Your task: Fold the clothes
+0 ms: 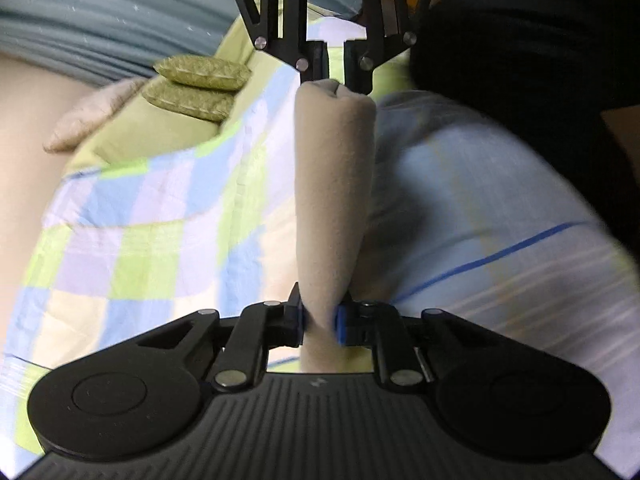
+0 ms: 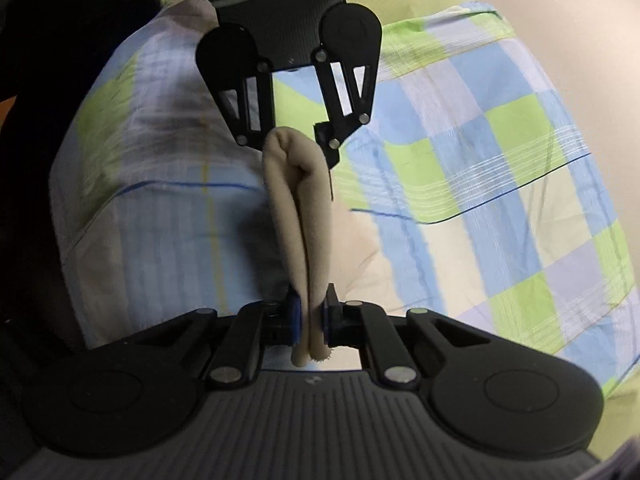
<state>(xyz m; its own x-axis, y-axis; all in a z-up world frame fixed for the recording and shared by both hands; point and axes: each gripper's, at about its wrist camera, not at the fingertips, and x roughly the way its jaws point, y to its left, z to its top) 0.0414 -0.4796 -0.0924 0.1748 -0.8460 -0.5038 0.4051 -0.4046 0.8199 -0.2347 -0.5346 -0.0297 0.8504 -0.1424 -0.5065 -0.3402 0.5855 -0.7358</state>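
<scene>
The beige cloth [image 1: 334,196] is stretched in the air between the two tools, above a bed with a checked sheet [image 1: 152,232]. The left tool [image 1: 320,322] is closed tight on one end and the right tool [image 2: 310,318] on the other. Two green pillows [image 1: 196,82] lie further back on the bed.
</scene>
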